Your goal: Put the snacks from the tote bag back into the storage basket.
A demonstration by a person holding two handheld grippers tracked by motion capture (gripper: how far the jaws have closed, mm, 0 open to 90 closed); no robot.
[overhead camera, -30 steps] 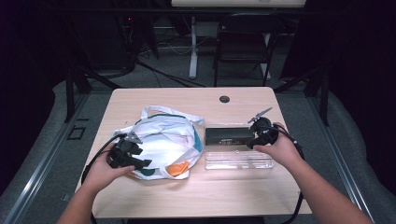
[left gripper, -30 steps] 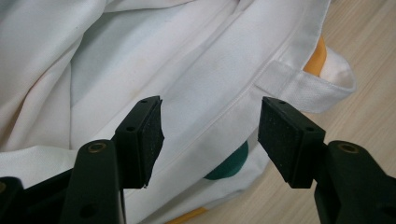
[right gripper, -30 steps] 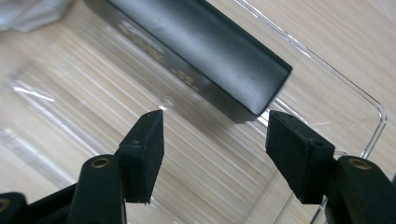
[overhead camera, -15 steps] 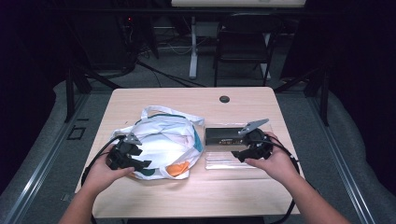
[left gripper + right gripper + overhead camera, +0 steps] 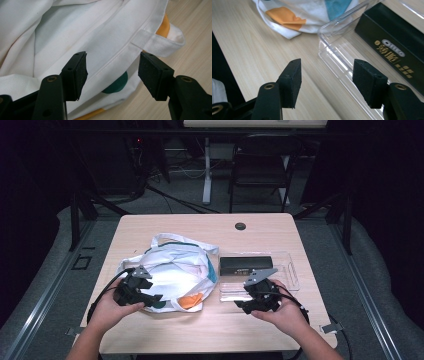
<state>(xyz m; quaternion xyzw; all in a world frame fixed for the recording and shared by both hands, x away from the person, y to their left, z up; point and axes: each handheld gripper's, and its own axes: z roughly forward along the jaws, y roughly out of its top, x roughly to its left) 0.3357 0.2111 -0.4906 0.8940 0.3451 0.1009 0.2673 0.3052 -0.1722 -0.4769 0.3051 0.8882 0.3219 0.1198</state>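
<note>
Hand-held gripper (image 5: 325, 83) faces clear tray (image 5: 342, 53) beside bag (image 5: 307, 12).

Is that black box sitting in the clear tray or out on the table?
In: the black box lies inside the clear tray, along its far wall.

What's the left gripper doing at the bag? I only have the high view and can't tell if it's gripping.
Observer: Not gripping. The left gripper has its fingers open, one on each side of the white bag hem by the handle seam, not pinching it.
Operator: Right one?
Observer: The right gripper is open too, with nothing held. It points at a corner of the clear tray, with bare table under its other finger.
Operator: What's the black box in the tray?
Observer: The black box has gold lettering on its side, including the word OREO.
</note>
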